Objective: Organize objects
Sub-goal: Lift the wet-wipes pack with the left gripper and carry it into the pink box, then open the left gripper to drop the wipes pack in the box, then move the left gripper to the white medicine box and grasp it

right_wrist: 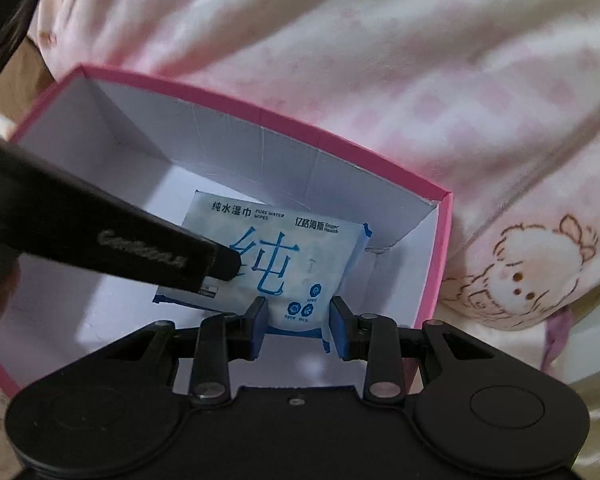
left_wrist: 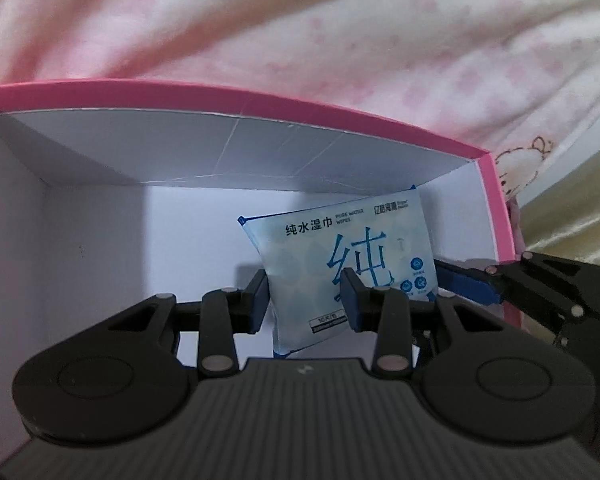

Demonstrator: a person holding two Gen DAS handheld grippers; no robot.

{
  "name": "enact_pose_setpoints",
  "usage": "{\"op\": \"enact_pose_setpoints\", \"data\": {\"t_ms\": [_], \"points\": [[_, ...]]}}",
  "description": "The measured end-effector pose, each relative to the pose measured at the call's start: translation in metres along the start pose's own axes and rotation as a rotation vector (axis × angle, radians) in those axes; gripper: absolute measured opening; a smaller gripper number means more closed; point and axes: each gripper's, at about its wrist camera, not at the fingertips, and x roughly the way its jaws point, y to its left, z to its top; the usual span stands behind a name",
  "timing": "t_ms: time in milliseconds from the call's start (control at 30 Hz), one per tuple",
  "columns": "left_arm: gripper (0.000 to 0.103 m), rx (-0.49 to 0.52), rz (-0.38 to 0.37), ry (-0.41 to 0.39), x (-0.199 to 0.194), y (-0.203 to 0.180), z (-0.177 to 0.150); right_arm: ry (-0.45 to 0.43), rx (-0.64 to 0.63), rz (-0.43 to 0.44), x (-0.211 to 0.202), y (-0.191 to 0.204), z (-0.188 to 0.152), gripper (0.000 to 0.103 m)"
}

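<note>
A pale blue pack of wet wipes [left_wrist: 340,248] with blue Chinese lettering hangs inside an open pink box [left_wrist: 260,94] with white inner walls. My left gripper [left_wrist: 305,300] is shut on the pack's lower left part, its blue pads pressing both sides. My right gripper [left_wrist: 466,282] comes in over the box's right wall and touches the pack's right edge. In the right wrist view the same pack [right_wrist: 300,248] lies over the box [right_wrist: 300,128] floor, my right gripper [right_wrist: 300,328] shut on its lower right corner. The left gripper [right_wrist: 226,266] reaches in from the left onto the pack's face.
The box sits on pink and white bedding [right_wrist: 460,80] printed with a cartoon animal [right_wrist: 520,272]. A yellowish cloth [left_wrist: 572,216] shows past the box's right wall. Beside the pack, the box floor [left_wrist: 100,248] is bare white.
</note>
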Motion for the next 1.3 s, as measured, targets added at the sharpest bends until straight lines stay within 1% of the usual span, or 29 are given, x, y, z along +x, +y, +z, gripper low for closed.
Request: {"op": "enact_pose_setpoints", "data": {"t_ms": [100, 167, 233, 267, 300, 367, 400, 500, 567, 633, 733, 867, 933, 1000, 1100, 1167, 1300], "points": [[0.037, -0.023, 0.004, 0.015, 0.007, -0.001, 0.004, 0.021, -0.018, -0.069, 0.004, 0.008, 0.001, 0.037], [0.039, -0.014, 0.051, 0.004, 0.009, -0.005, 0.003, 0.002, -0.003, -0.088, 0.002, 0.009, -0.001, 0.039], [0.045, 0.016, 0.093, -0.012, 0.003, -0.009, 0.0, -0.017, 0.009, -0.09, -0.005, 0.008, -0.005, 0.05], [0.047, 0.031, 0.106, -0.018, -0.002, -0.011, -0.002, -0.031, 0.021, -0.077, -0.01, 0.006, -0.008, 0.051], [0.05, 0.049, 0.118, -0.021, -0.008, -0.013, -0.005, -0.048, 0.037, -0.046, -0.017, 0.004, -0.013, 0.051], [0.052, 0.088, 0.127, -0.027, -0.024, -0.017, -0.012, -0.076, 0.072, 0.021, -0.033, -0.002, -0.022, 0.051], [0.053, 0.111, 0.131, -0.027, -0.034, -0.019, -0.015, -0.095, 0.087, 0.054, -0.042, -0.003, -0.026, 0.053], [0.056, 0.177, 0.137, -0.025, -0.067, -0.028, -0.026, -0.149, 0.118, 0.126, -0.073, -0.005, -0.038, 0.066], [0.058, 0.207, 0.138, -0.027, -0.093, -0.034, -0.039, -0.179, 0.125, 0.174, -0.094, -0.006, -0.042, 0.069], [0.061, 0.248, 0.153, -0.032, -0.114, -0.047, -0.046, -0.197, 0.125, 0.2, -0.119, -0.006, -0.045, 0.073], [0.065, 0.311, 0.17, -0.041, -0.155, -0.054, -0.062, -0.22, 0.113, 0.24, -0.149, -0.001, -0.049, 0.077], [0.068, 0.36, 0.173, -0.034, -0.204, -0.058, -0.082, -0.266, 0.087, 0.298, -0.207, 0.008, -0.062, 0.083], [0.072, 0.384, 0.177, -0.036, -0.222, -0.062, -0.092, -0.291, 0.065, 0.32, -0.23, 0.017, -0.07, 0.088], [0.074, 0.407, 0.168, -0.029, -0.244, -0.064, -0.106, -0.307, 0.032, 0.334, -0.249, 0.029, -0.078, 0.09], [0.076, 0.414, 0.161, -0.005, -0.262, -0.063, -0.126, -0.319, -0.012, 0.354, -0.267, 0.05, -0.091, 0.091], [0.076, 0.401, 0.149, 0.014, -0.273, -0.057, -0.138, -0.317, -0.031, 0.378, -0.273, 0.063, -0.101, 0.092], [0.078, 0.399, 0.155, 0.02, -0.285, -0.042, -0.164, -0.294, -0.08, 0.42, -0.274, 0.093, -0.118, 0.092]]}}
